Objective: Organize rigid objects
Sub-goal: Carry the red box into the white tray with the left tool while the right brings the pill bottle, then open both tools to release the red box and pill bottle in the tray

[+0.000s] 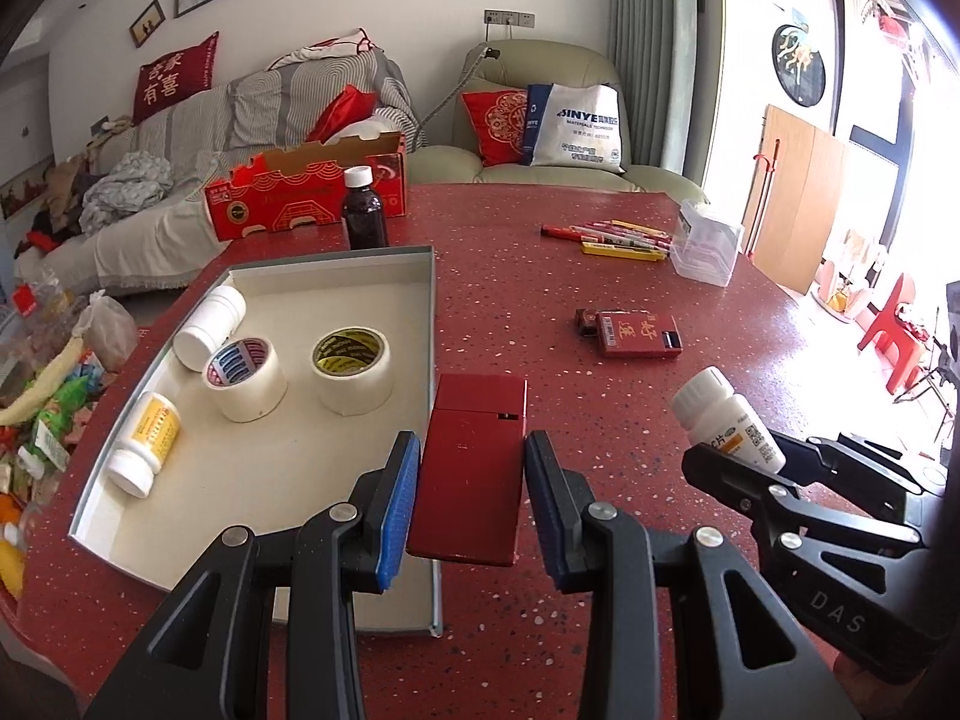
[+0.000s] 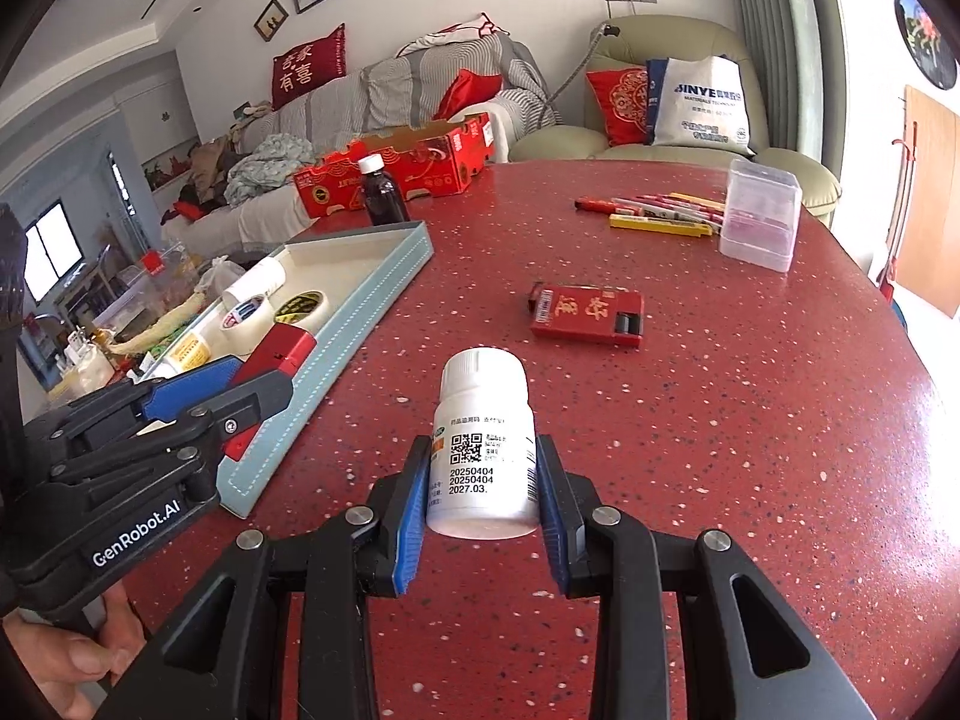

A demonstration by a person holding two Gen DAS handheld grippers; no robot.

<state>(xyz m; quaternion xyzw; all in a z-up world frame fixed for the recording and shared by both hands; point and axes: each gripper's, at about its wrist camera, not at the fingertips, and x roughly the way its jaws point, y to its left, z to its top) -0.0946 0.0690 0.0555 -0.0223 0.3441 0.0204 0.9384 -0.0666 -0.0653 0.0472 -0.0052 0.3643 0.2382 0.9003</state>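
My left gripper is shut on a plain dark red box, held over the right wall of the pale tray; the box also shows in the right wrist view. The tray holds two white pill bottles and two tape rolls. My right gripper is shut on a white pill bottle, held above the red table to the right of the tray. A red cigarette box lies flat mid-table.
A brown glass bottle stands behind the tray, with a red cardboard carton beyond it. Several pens and a clear plastic box lie at the far right. Clutter sits off the table's left edge.
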